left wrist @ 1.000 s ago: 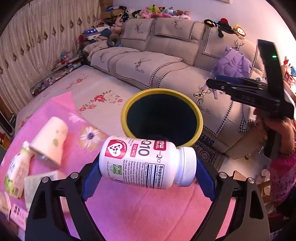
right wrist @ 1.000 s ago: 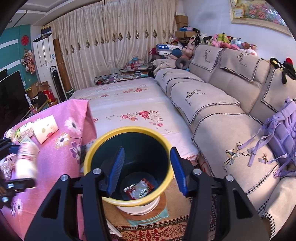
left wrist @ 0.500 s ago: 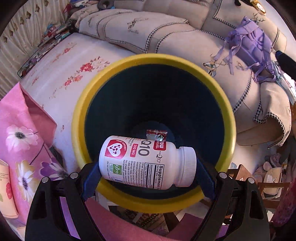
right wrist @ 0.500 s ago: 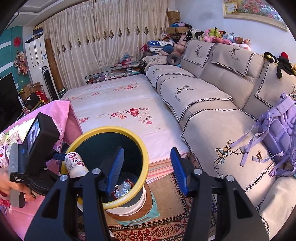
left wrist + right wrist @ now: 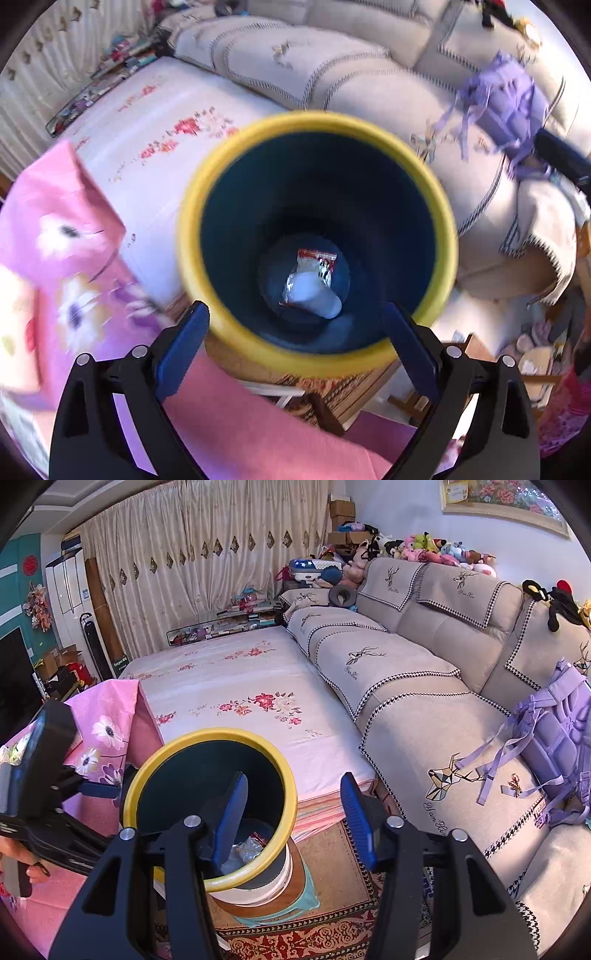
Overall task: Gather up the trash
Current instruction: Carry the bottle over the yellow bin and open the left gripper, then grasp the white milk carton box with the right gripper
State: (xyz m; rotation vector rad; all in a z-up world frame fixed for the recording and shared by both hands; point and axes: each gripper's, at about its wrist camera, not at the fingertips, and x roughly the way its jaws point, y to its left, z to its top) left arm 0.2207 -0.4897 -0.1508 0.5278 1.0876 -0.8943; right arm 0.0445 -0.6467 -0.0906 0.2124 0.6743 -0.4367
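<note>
A bin with a yellow rim (image 5: pixel 317 120) and a dark blue inside fills the left wrist view. At its bottom a white supplement bottle (image 5: pixel 314 293) lies on a red and silver wrapper (image 5: pixel 317 258). My left gripper (image 5: pixel 295 314) points down into the bin's mouth, its jaws opening with nothing between them. In the right wrist view the bin's rim (image 5: pixel 210 734) is at lower left, with the wrapper (image 5: pixel 251 847) showing inside. My right gripper (image 5: pixel 294 781) hangs beside the bin, half open and empty. The left tool's black housing (image 5: pixel 44 760) sits at the bin's left.
A pink floral cloth (image 5: pixel 62 229) covers the table left of the bin, with a blurred paper cup (image 5: pixel 14 325) on it. Behind lie a white flowered sheet (image 5: pixel 251 686), a beige sofa (image 5: pixel 424 657) and a purple backpack (image 5: pixel 557 738). A patterned rug (image 5: pixel 332 923) lies under the bin.
The white bottle has left the left gripper's jaws and lies at the bottom of the bin. The left gripper came over the bin and tipped downward. The right gripper has hardly moved.
</note>
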